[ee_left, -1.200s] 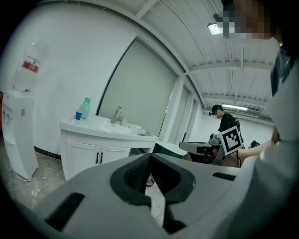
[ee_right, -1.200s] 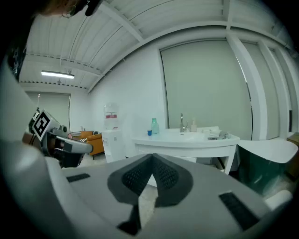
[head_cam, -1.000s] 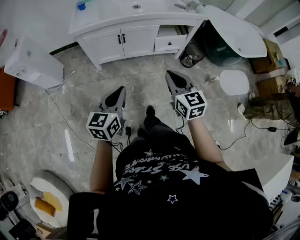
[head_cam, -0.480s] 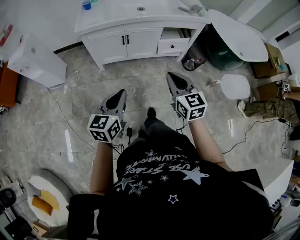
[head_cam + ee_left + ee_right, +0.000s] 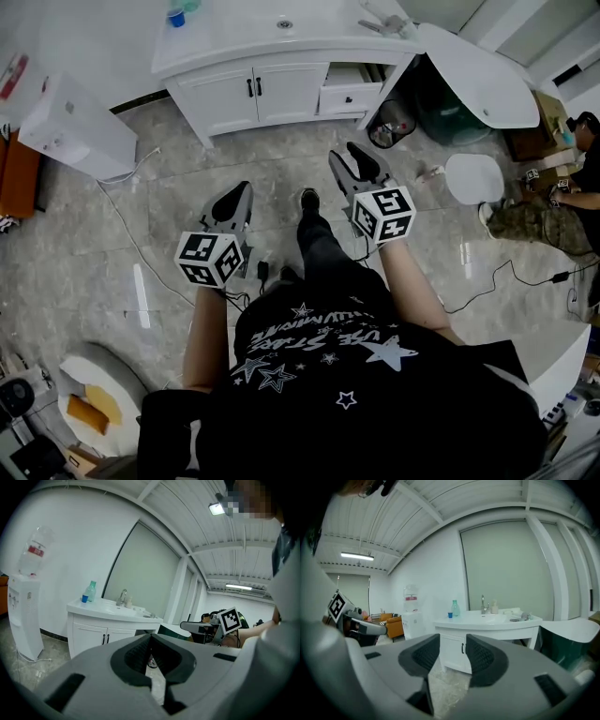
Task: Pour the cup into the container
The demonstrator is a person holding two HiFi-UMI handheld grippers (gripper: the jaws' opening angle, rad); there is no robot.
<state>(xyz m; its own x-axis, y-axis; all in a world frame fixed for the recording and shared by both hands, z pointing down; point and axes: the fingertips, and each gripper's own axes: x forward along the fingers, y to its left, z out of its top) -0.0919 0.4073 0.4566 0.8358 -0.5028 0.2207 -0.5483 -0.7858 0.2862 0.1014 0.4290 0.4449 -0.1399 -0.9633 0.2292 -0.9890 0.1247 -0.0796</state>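
Observation:
A small blue cup (image 5: 175, 17) stands on the left end of the white vanity top (image 5: 234, 37), beside a teal bottle (image 5: 188, 5). It shows as a blue cup (image 5: 85, 598) in the left gripper view and a blue cup (image 5: 449, 615) in the right gripper view, far off. The sink basin (image 5: 284, 23) lies mid-counter. My left gripper (image 5: 238, 191) is held over the floor, its jaws shut and empty, as the left gripper (image 5: 151, 637) view confirms. My right gripper (image 5: 346, 157) is opening, and the right gripper (image 5: 453, 645) view shows a gap with nothing in it.
A water dispenser (image 5: 75, 127) stands left of the vanity. Right of it are an open drawer (image 5: 345, 94), a waste bin (image 5: 387, 120), a round white table (image 5: 478, 70) and a white stool (image 5: 474, 173). Cables (image 5: 122, 234) cross the floor. A person (image 5: 553, 202) sits at the right.
The vanity has slid lower in the head view as I step toward it. The right gripper's jaws have parted. The left gripper has hardly moved.

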